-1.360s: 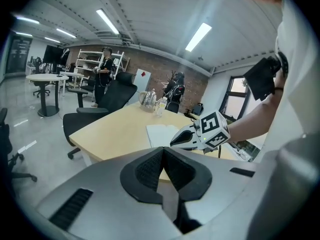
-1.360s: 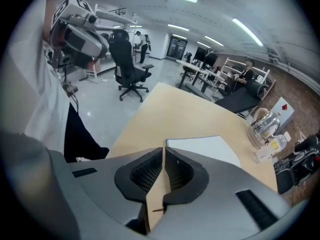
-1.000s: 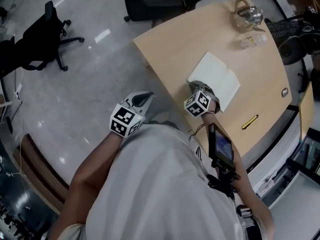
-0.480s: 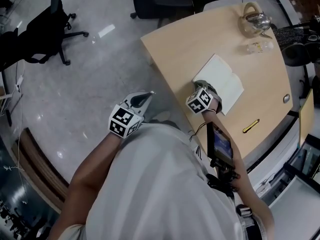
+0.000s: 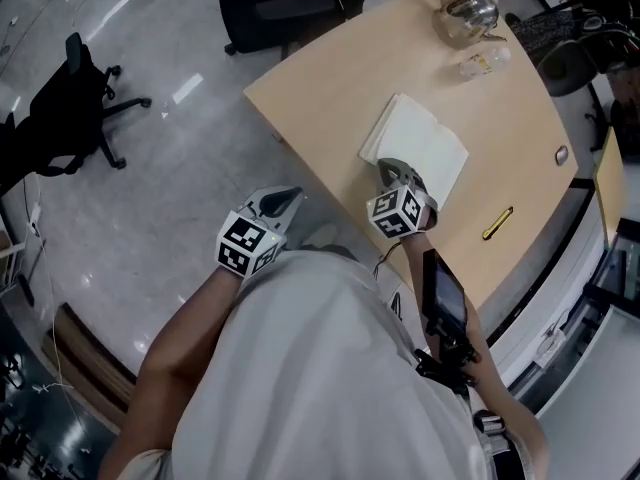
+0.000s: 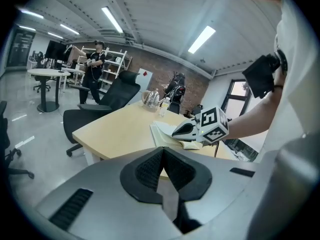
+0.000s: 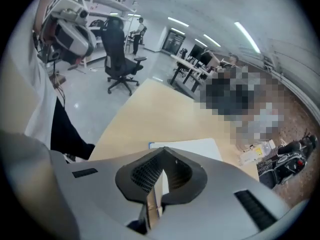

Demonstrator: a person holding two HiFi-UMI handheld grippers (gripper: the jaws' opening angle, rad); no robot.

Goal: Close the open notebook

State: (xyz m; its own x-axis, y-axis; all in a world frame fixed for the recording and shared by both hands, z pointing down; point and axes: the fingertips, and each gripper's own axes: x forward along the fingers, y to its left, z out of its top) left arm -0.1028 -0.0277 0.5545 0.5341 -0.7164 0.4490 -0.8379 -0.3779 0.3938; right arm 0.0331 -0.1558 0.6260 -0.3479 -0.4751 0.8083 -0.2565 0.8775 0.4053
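Observation:
The open notebook (image 5: 418, 148) lies white-paged on the tan table (image 5: 330, 88); it also shows in the right gripper view (image 7: 192, 146) and the left gripper view (image 6: 162, 133). My right gripper (image 5: 393, 172) sits at the notebook's near edge, its jaws shut on a thin pale leaf or cover edge that shows between them (image 7: 152, 194). Seen from the left gripper view, the right gripper (image 6: 186, 130) has its tip low over the pages. My left gripper (image 5: 288, 201) hangs off the table over the floor, jaws shut on nothing.
A glass teapot (image 5: 466, 12) and a small clear bottle (image 5: 482, 62) stand at the table's far end. A yellow pen (image 5: 497, 223) lies right of the notebook. Black office chairs (image 5: 285, 3) (image 5: 75, 93) stand on the floor. A person (image 6: 95, 71) stands far off.
The head view has swung a little, so the table sits higher and further left in the picture. The right gripper stays at the notebook's near edge; the left gripper has not moved.

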